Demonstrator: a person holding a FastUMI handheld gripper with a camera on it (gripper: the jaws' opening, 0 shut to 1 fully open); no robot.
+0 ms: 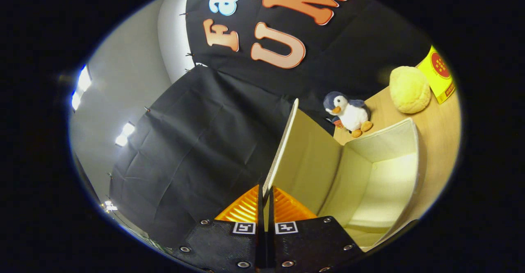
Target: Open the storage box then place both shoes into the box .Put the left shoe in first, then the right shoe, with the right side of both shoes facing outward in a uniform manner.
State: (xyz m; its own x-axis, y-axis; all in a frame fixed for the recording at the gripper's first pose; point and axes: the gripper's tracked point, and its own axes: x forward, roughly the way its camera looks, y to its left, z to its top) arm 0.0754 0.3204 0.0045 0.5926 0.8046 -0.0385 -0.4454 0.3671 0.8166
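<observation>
The cream storage box (381, 174) stands on the wooden table, and I look into its bare inside. Its lid (283, 150) is swung up and seen almost edge-on, running away from my fingers. My gripper (265, 195) is shut on the lid's near edge, one finger on each face of the panel. The view is rolled to one side, so the table and box look tilted.
A small plush penguin (348, 114) stands on the wooden table (441, 137) just beyond the box. Further back lie a round yellow plush (409, 89) and a yellow carton (439, 73). Black cloth walls rise behind the lid.
</observation>
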